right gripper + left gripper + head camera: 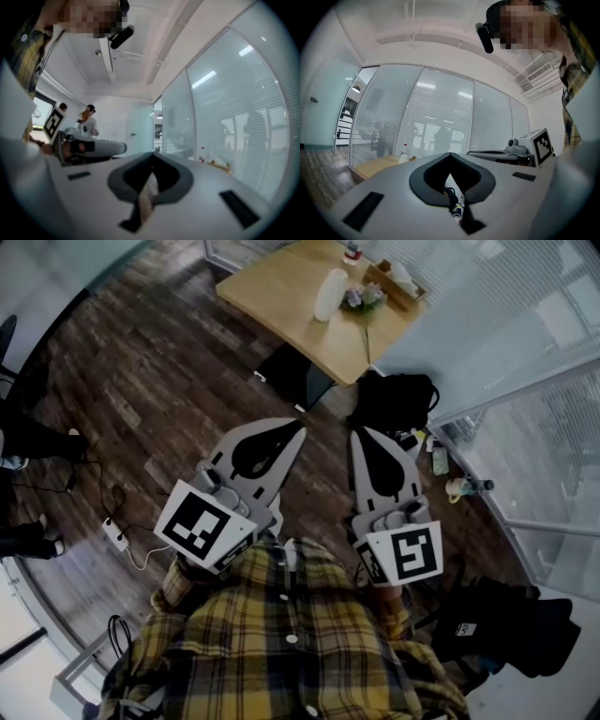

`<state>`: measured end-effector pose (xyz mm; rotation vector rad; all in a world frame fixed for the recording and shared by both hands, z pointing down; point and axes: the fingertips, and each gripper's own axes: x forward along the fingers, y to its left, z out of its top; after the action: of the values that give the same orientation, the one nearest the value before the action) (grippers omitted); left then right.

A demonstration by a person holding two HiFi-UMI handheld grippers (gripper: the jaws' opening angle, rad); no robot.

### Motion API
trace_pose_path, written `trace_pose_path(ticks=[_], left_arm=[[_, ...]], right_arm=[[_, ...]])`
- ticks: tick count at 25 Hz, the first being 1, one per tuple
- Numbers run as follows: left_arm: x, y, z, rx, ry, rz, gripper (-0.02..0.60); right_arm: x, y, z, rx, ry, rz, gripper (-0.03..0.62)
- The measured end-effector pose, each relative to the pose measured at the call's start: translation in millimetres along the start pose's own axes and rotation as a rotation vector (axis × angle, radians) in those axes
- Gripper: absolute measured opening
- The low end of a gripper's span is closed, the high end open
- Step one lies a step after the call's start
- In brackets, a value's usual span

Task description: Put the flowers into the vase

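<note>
The left gripper (296, 427) sits at centre frame in the head view, its jaws brought together at the tips with nothing held; its own view shows the same, the tips (450, 154) meeting above the dark teardrop-shaped gap. The right gripper (359, 433) lies just right of it, also closed and empty, its tips (152, 154) touching in its own view. Both point up-frame, side by side, above dark wooden floor (159, 399). Below them, at the bottom of the frame, is the person's yellow plaid shirt (291, 643). Well apart from both grippers, at the upper middle of the frame, stands a light wooden table (281, 301). On it is the white vase (330, 294), with the flowers (364, 298) just to its right, outside the vase, and a wooden box (401, 284) further right. A black backpack (394, 399) rests on the floor below the table's right corner, near the glass wall (506, 343). A white power strip (115, 535) lies at the left.
</note>
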<state>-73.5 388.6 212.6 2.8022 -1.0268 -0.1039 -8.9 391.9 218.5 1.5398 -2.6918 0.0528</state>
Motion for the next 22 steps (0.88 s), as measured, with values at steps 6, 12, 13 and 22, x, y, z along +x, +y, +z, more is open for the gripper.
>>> trace_pose_path(ticks=[6,12,13,22], left_arm=[[16.9,43.3,4.2,-0.001,0.017,-0.019,0.008],[34.1,69.6,-1.3,-0.025,0.031,-0.040,0.008],[38.6,72.5,-2.5,-0.032,0.036,-0.041,0.008],[98.9,107.1,-5.4,-0.039,0.041,-0.010,0.009]], right_arm=[[43.6,-12.2,-0.2,0.007,0.010,-0.039,0.012],[67.9,-26.4,-6.9,0.021,0.044,-0.063,0.012],[71.2,-30.6,-7.9,0.025,0.049,-0.065,0.012],[114.2,-84.7,-15.7,0.037,0.062,-0.038,0.012]])
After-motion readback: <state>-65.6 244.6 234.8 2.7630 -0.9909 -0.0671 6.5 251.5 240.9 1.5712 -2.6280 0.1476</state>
